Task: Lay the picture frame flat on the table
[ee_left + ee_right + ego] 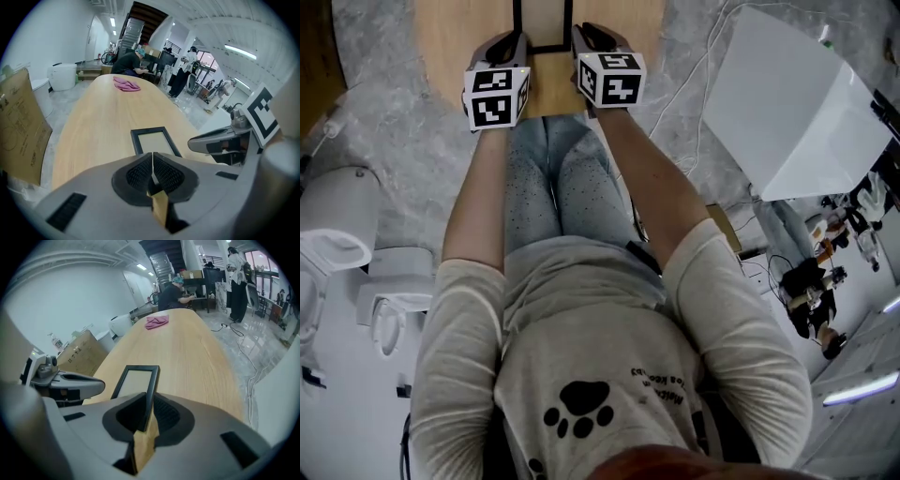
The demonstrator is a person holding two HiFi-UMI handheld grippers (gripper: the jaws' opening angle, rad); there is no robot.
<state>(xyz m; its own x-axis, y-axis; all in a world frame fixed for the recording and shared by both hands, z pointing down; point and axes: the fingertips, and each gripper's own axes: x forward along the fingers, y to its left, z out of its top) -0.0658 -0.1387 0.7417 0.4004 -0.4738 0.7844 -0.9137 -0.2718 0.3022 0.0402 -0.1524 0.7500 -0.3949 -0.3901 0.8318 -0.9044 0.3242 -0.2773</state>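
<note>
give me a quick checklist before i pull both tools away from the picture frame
1. Picture frame lying flat on the wooden table: ok.
2. Left tool shut, nothing in it: ok.
3. Right tool free of the frame: cannot tell; jaws apart, frame's edge shows between them.
4. Pink cloth well away from the frame: ok.

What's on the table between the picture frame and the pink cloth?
Nothing: only bare wooden table lies between the picture frame and the pink cloth, seen in both gripper views.
</note>
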